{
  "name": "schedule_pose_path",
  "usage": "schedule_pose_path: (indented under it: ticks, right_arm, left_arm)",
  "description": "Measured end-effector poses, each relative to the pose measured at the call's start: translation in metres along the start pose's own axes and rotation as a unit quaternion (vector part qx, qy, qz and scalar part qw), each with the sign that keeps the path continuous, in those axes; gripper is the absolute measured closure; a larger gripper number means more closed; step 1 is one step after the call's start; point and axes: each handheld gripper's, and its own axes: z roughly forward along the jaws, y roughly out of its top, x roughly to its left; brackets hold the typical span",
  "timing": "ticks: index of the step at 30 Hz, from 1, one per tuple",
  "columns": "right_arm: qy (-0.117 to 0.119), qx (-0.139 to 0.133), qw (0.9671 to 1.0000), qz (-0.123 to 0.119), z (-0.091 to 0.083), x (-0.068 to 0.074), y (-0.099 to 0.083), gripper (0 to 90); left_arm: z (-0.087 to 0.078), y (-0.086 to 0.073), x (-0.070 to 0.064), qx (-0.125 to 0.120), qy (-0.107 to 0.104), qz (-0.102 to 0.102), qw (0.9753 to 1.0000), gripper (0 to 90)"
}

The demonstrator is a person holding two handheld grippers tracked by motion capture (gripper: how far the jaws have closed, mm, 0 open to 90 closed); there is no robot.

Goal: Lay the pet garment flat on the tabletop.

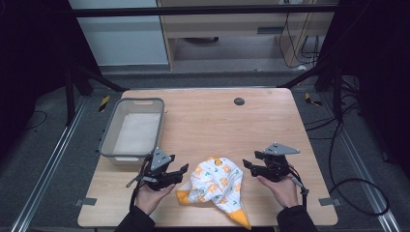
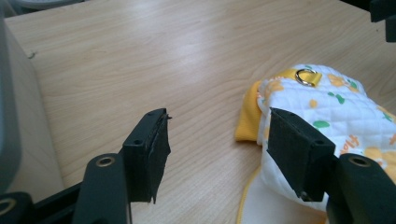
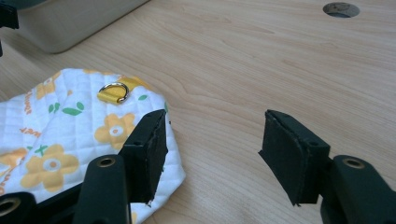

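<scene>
High view: quilted bib (image 1: 216,186) on table (image 1: 270,121) front edge, between left gripper (image 1: 183,170) and right gripper (image 1: 247,163) — both spread wide. Left gripper view: bib (image 2: 327,107) beside far jaw. Right gripper view: bib (image 3: 70,135) under near jaw — untouched.

A light wooden table (image 1: 270,130) — on it a grey bin (image 1: 110,134) and a flower-printed quilted cloth (image 1: 215,186).

I can read no complete text. The quilted cloth (image 2: 345,112) carries orange lettering, partly legible as "hot" beside my left gripper's right-hand jaw; the remainder is cut off or blurred.
</scene>
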Motion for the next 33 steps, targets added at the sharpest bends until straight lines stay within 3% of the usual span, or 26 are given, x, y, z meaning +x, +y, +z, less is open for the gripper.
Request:
schedule_pose_path:
  ticks: [11,14,20,29,33]
  right_arm:
    - [0.026,0.026,0.9993,-0.007,0.018,0.009,-0.005,47.4]
    - [0.03,0.03,0.9991,-0.008,0.022,0.011,-0.006,48.9]
    - [0.036,0.051,0.9979,-0.018,0.034,0.015,-0.01,51.4]
    - [0.055,0.081,0.9948,-0.029,0.043,0.021,-0.013,69.2]
    - [0.061,0.09,0.9937,-0.028,0.043,0.022,-0.013,76.4]
  left_arm:
    - [0.012,0.001,-0.011,0.015,-0.027,-0.005,0.9995,41.2]
    - [0.02,0.001,-0.015,0.026,-0.041,-0.002,0.9988,43.1]
    - [0.031,-0.004,-0.018,0.049,-0.049,-0.001,0.9976,48.0]
    - [0.041,-0.011,-0.021,0.082,-0.075,0.001,0.9938,68.4]
    - [0.042,-0.012,-0.023,0.091,-0.074,0.004,0.9931,78.3]
